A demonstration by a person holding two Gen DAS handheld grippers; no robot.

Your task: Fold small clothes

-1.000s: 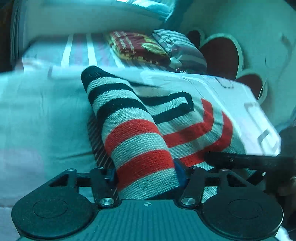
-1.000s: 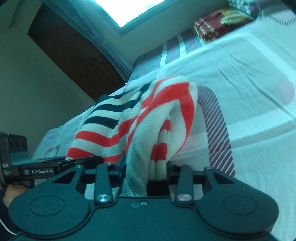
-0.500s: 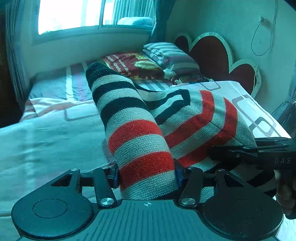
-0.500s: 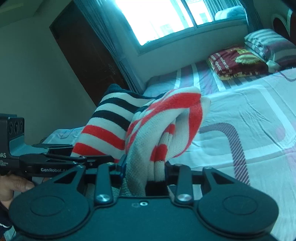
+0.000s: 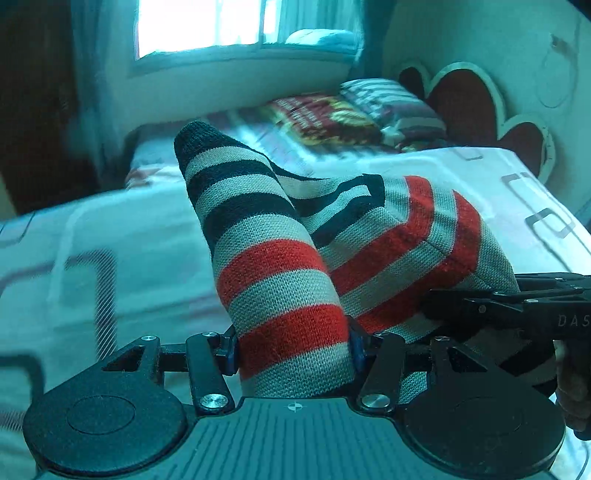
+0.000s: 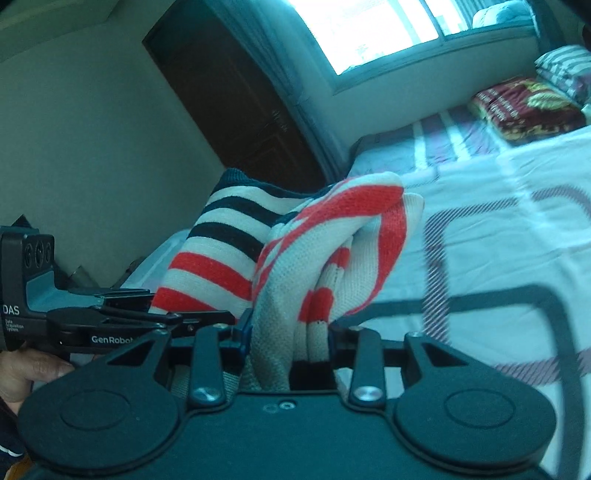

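A knitted striped sweater [image 5: 288,280] in grey, black and red hangs lifted above the bed. My left gripper [image 5: 293,349] is shut on a rolled, sleeve-like part of it that sticks up in front of the camera. My right gripper [image 6: 290,338] is shut on a bunched fold of the same striped sweater [image 6: 332,251]. The right gripper [image 5: 491,306] shows at the right of the left wrist view, and the left gripper [image 6: 110,321] at the left of the right wrist view, side by side along the garment. The fingertips are hidden by fabric.
The bed [image 5: 110,240] with a white patterned sheet lies below. Pillows [image 5: 391,107] and a dark red cushion [image 5: 325,118] lie at its far end by a heart-shaped headboard [image 5: 465,107]. A window [image 6: 373,29] and a dark door [image 6: 229,99] stand beyond. A hand [image 6: 33,373] holds the left gripper.
Both grippers have risen and moved across the bed with the sweater lifted off the sheet. The window and far wall have come into view. Both grips are unchanged.
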